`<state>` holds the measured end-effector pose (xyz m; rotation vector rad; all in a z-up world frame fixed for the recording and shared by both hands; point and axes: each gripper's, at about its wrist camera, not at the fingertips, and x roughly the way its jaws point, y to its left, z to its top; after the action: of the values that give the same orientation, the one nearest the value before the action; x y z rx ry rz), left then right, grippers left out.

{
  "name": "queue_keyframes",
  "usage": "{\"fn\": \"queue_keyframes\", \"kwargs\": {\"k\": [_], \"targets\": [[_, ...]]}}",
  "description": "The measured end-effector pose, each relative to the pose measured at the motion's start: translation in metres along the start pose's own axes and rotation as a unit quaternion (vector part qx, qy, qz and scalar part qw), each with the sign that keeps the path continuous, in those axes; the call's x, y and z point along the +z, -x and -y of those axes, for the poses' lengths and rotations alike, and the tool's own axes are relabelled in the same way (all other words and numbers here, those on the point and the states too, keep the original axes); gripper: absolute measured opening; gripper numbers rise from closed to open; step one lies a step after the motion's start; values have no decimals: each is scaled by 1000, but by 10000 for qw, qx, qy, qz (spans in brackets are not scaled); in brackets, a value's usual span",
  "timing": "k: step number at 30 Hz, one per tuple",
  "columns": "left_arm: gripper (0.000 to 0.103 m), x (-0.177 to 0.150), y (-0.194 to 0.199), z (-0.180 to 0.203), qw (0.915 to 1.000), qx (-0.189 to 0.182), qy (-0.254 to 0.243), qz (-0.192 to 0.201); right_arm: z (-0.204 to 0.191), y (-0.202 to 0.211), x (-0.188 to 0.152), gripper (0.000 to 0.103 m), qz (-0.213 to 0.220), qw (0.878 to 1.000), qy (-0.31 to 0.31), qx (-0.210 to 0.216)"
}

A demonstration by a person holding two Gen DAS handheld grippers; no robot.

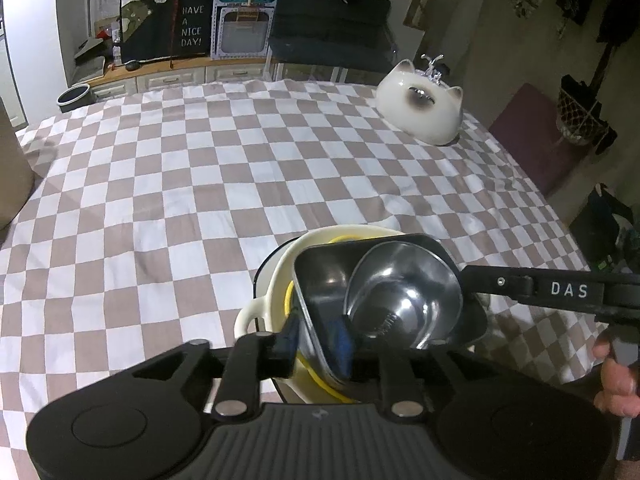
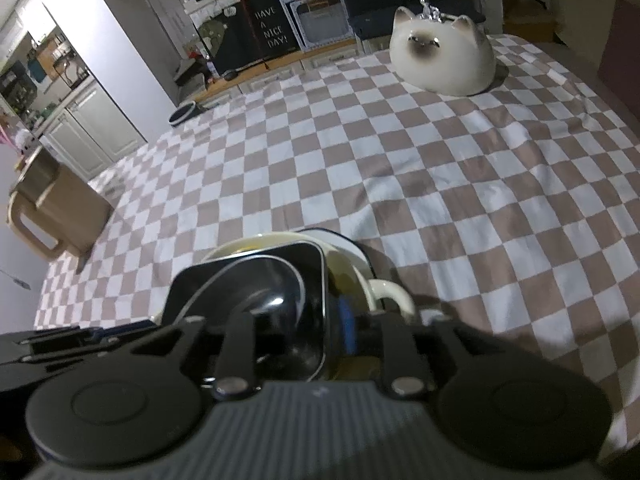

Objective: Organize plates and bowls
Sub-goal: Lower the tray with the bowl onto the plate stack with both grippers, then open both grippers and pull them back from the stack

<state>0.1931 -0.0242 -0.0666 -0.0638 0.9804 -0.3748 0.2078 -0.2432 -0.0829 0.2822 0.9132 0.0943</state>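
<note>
Apparently the stacking step is finishing: a black square dish (image 1: 320, 280) holding a steel bowl (image 1: 404, 300) sits tilted inside the cream handled bowl (image 1: 276, 276) at the near edge of the checkered bench (image 1: 240, 160). The left hand-held gripper (image 1: 316, 344) has its jaws a little spread around the dish's near rim, one blue pad beside it; the right hand-held gripper (image 2: 336, 332) looks likewise loosened on the opposite rim. Next, both should back off cleanly without tipping the nest. The yellow item underneath is mostly hidden, and pad contact is hard to judge. A cat-shaped bowl (image 1: 424, 108) stands far right.
</note>
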Motion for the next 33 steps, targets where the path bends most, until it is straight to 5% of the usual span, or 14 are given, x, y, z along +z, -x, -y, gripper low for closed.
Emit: {"fn": "queue_keyframes", "kwargs": {"k": [9,14,22,33], "targets": [[41,-8,36,7,9992,96,72,374,-8,30,-7,39,383,9991,172,-2],[73,-13,71,9,9968,84,185,772,-12,57,-13,44,731,9968,312,80],[97,-35,127,11,9903,236,400,1312,-23,110,-30,60,1438,9875,644,-16],[103,-86,189,25,9845,42,298,1725,-28,168,-74,86,2012,9738,1062,56]]}}
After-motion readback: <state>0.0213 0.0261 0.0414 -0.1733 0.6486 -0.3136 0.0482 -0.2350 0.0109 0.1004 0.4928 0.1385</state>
